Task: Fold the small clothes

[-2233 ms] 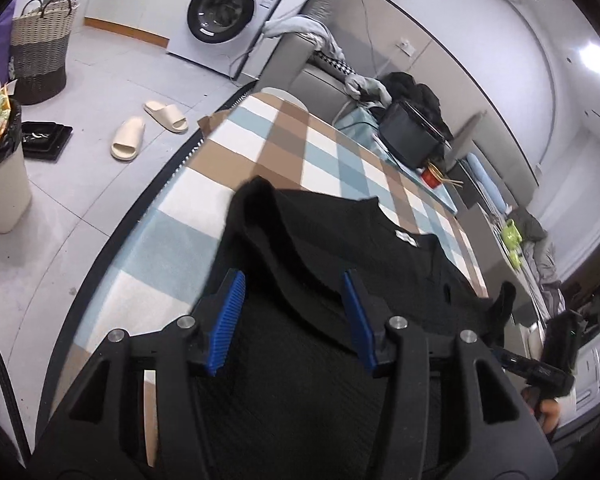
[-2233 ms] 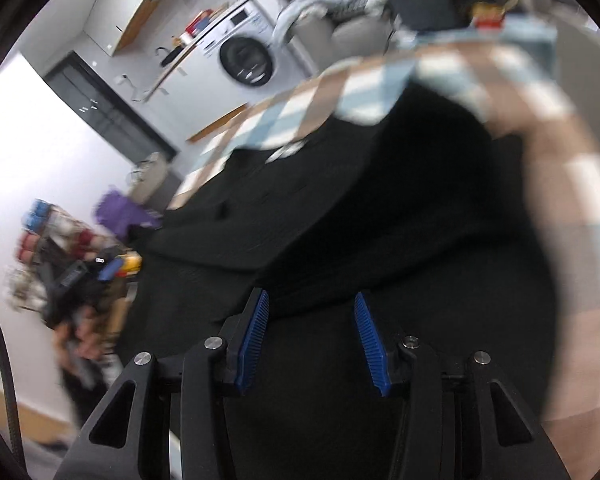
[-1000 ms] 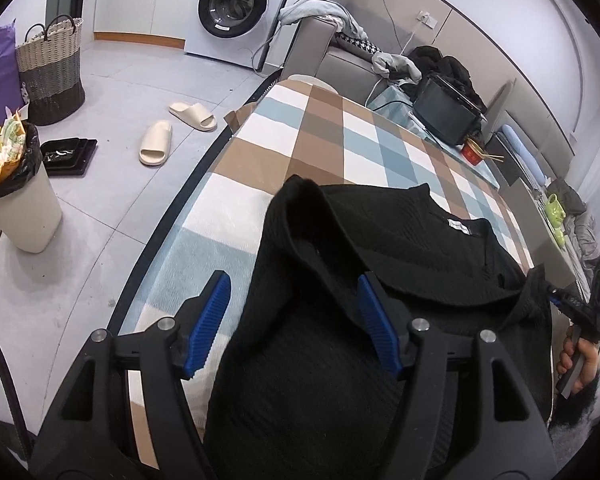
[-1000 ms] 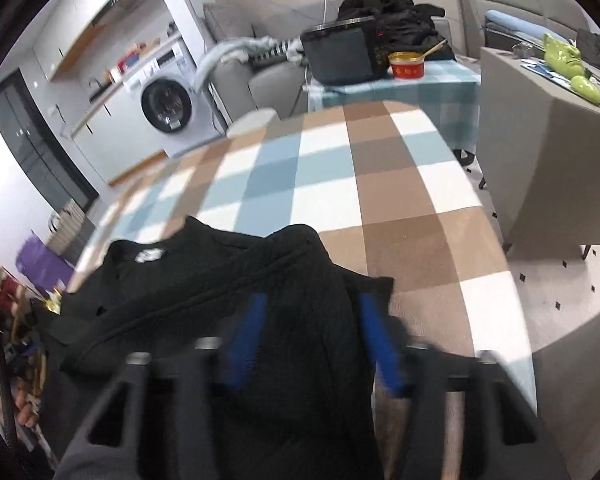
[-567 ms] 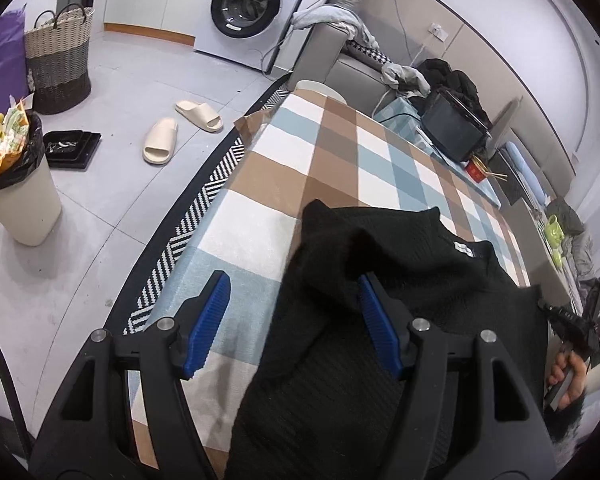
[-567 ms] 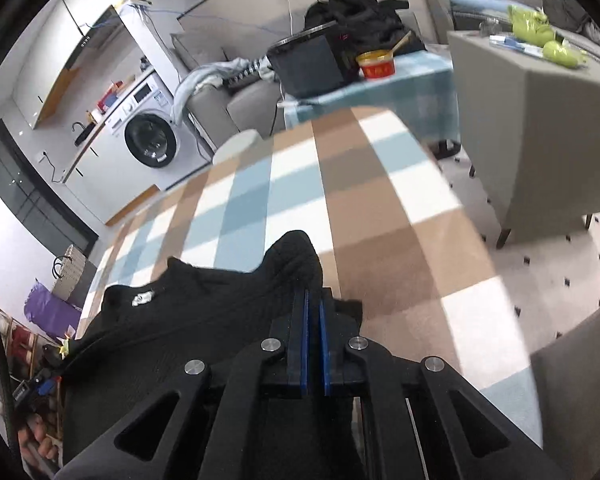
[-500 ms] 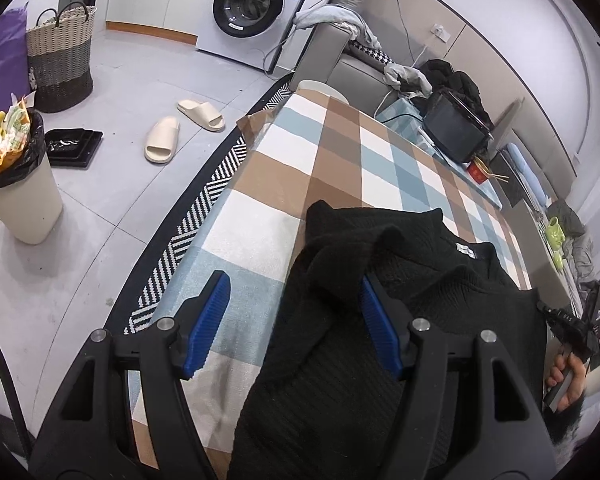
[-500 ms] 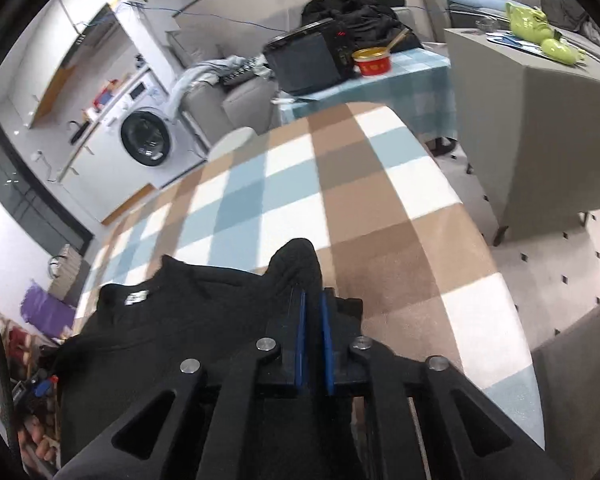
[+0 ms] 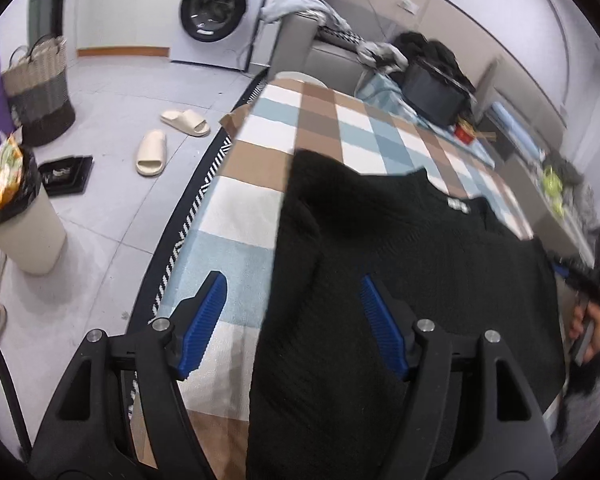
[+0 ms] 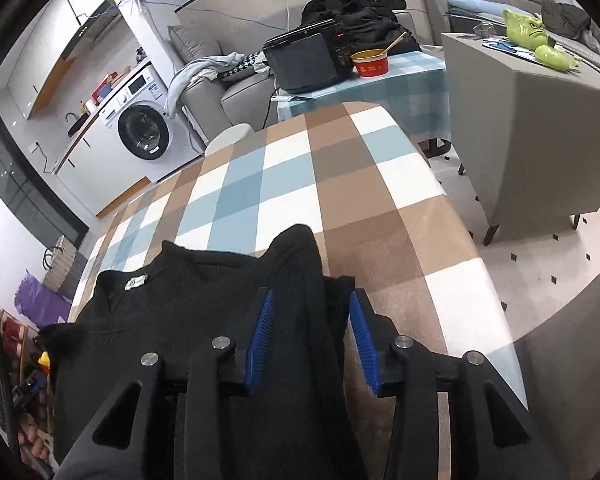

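Seen from the left gripper [image 9: 292,322], a black sweater [image 9: 400,264] lies spread on a checked blanket [image 9: 284,136], its collar label turned toward the far end and its folded-in sleeve forming a hump along the blanket's floor-side edge. The left gripper's blue pads [image 9: 204,320] stand wide apart above that edge, one over bare blanket and one over knit, pressing on nothing. At the sweater's far side a hand [image 9: 588,332] carries the other tool. A washing machine [image 9: 216,8], a pair of slippers [image 9: 168,138] and a bin [image 9: 18,216] sit on the floor beyond the blanket. Seen from the right gripper [image 10: 312,334], the same sweater fills the near end of the blanket, with the other sleeve folded inward as a raised ridge that runs between the two pads. The right gripper's jaws have just been opening and now stand partly apart; whether the pads brush the ridge cannot be told, but they do not clamp it, so the cloth looks released. A grey cabinet [image 10: 532,128] stands off the blanket's far corner. With both sleeves turned in, the step in hand appears to be letting go cleanly. It would go best if each tool backs off along its own line without snagging the knit, then takes the hem evenly on both sides, so the body folds toward the collar square and flat.
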Demonstrator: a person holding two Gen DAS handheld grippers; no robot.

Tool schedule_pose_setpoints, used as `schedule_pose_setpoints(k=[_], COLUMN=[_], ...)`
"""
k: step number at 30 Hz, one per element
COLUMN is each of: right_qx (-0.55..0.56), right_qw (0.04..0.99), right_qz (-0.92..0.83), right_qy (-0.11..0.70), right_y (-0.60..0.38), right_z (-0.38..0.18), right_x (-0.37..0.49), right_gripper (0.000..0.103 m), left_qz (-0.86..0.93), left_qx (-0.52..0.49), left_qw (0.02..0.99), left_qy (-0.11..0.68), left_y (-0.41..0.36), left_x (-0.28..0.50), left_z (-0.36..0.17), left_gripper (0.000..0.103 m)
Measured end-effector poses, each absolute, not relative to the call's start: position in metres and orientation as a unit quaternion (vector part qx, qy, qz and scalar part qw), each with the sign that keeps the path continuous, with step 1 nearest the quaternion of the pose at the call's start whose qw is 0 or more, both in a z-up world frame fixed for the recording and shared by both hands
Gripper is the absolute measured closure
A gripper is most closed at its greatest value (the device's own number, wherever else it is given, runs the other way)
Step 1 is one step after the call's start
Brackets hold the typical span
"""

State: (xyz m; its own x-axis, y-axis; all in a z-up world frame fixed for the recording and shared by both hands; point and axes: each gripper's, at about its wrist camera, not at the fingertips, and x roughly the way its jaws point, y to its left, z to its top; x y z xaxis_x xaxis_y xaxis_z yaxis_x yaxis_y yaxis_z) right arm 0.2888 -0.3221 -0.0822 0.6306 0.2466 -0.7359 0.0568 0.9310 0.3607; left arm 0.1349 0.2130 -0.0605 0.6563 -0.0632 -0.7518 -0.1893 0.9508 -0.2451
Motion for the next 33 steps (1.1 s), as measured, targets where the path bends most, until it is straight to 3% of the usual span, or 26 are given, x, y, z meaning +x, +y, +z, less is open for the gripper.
schedule_pose_setpoints(k=[7, 8, 10, 12, 18, 21, 24, 26, 27, 28, 33], right_qx=[0.182, 0.181, 0.178, 0.173, 0.138, 0.126, 0.117, 0.114, 0.114, 0.113, 0.119], right_qw=[0.881, 0.880, 0.878, 0.876, 0.875, 0.878, 0.880, 0.879, 0.879, 0.879, 0.879], right_qz=[0.058, 0.057, 0.061, 0.067, 0.079, 0.084, 0.087, 0.090, 0.090, 0.090, 0.080], right_qy=[0.433, 0.435, 0.440, 0.446, 0.457, 0.454, 0.453, 0.455, 0.455, 0.455, 0.456], right_y=[-0.321, -0.322, -0.323, -0.323, -0.309, -0.303, -0.299, -0.298, -0.298, -0.299, -0.309], right_z=[-0.082, -0.082, -0.082, -0.083, -0.087, -0.087, -0.086, -0.086, -0.086, -0.086, -0.086], right_x=[0.282, 0.281, 0.276, 0.273, 0.265, 0.262, 0.260, 0.260, 0.259, 0.259, 0.257], right_gripper=[0.062, 0.062, 0.061, 0.060, 0.059, 0.048, 0.047, 0.044, 0.044, 0.044, 0.044], left_qz=[0.084, 0.089, 0.076, 0.067, 0.049, 0.046, 0.041, 0.042, 0.042, 0.042, 0.031], left_qx=[-0.152, -0.168, -0.199, -0.211, -0.208, -0.198, -0.191, -0.186, -0.183, -0.181, -0.188], left_qw=[0.876, 0.872, 0.874, 0.882, 0.888, 0.887, 0.886, 0.888, 0.888, 0.889, 0.906], left_qy=[0.450, 0.450, 0.436, 0.416, 0.408, 0.415, 0.421, 0.419, 0.420, 0.418, 0.378], left_y=[0.220, 0.226, 0.233, 0.237, 0.232, 0.226, 0.220, 0.217, 0.216, 0.215, 0.215], left_x=[0.180, 0.182, 0.181, 0.178, 0.183, 0.186, 0.190, 0.191, 0.192, 0.192, 0.180], left_z=[-0.085, -0.088, -0.088, -0.083, -0.074, -0.075, -0.077, -0.079, -0.080, -0.079, -0.063], left_gripper=[0.037, 0.039, 0.055, 0.059, 0.059, 0.059, 0.059, 0.077, 0.093, 0.097, 0.099])
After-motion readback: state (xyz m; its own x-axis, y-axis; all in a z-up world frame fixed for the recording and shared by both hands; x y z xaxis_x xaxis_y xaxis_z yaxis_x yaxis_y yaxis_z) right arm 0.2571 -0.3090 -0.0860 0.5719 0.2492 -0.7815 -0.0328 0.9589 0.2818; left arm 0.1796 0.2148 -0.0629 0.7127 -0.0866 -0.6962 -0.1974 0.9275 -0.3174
